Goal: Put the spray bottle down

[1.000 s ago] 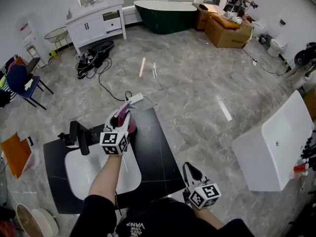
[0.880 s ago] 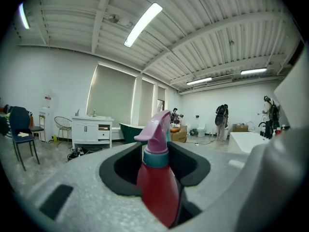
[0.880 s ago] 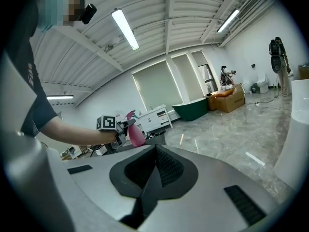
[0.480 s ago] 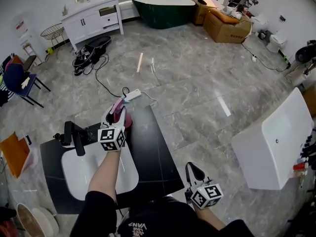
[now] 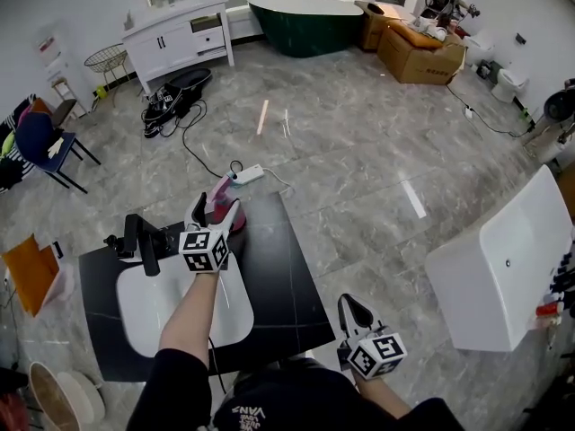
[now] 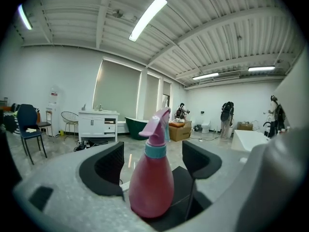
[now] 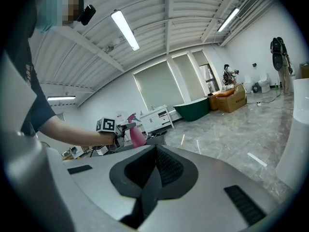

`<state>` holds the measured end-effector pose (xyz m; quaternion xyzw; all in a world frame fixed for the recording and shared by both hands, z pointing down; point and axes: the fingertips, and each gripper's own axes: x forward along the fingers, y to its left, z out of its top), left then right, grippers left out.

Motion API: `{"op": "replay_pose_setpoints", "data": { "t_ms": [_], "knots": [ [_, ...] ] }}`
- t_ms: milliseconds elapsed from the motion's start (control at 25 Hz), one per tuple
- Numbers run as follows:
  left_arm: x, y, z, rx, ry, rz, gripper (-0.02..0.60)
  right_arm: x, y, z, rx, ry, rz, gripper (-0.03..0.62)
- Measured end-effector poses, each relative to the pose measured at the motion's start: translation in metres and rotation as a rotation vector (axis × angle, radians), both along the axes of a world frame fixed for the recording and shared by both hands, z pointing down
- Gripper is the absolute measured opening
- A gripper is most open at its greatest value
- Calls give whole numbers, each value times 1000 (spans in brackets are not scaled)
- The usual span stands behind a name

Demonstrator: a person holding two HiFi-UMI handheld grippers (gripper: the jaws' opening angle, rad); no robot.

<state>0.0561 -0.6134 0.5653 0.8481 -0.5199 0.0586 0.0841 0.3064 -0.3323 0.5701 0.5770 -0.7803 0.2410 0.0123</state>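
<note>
The pink spray bottle [image 5: 235,224] [image 6: 150,182] with a teal collar stands upright on the black counter [image 5: 283,277], near its far edge. My left gripper [image 5: 215,210] [image 6: 154,164] straddles it. The jaws are opening, and both black pads stand clear of the bottle's sides with a gap on each side. My right gripper [image 5: 352,307] [image 7: 155,166] hangs low off the counter's near right corner, jaws shut on nothing. From the right gripper view the bottle [image 7: 136,136] shows beyond the left arm.
A white basin [image 5: 153,317] is set in the counter left of the bottle, with a black faucet [image 5: 144,242] at its far left. A power strip [image 5: 250,176] and cable lie on the floor beyond. A big white basin [image 5: 503,272] stands on the floor at right.
The left jaws have spread apart and let go of the pink bottle, which now stands on the counter. The right gripper has kept still.
</note>
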Motion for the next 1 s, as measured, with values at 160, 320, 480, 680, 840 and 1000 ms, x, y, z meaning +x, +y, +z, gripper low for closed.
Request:
{"op": "replay_pose_setpoints", "data": {
  "t_ms": [160,320,480,680,840,1000],
  "knots": [
    [-5,21,-6,-25,5,10,377,-3,3,-6,4,-2,-11,0],
    [-10,54,-11,-43,-3,23,367,-13,9,-10,18,-2,-27,0],
    [-16,97,-18,-40,-18,56,293,-29,19,-14,32,-3,-52,0],
    [-35,157,-33,-36,-23,69,215,-49,42,-25,56,1,-75,0],
    [-57,207,-48,-20,-7,63,147,-64,65,-32,70,8,-86,0],
    [-81,257,-65,6,43,61,49,-78,89,-40,83,22,-93,0]
  ]
}}
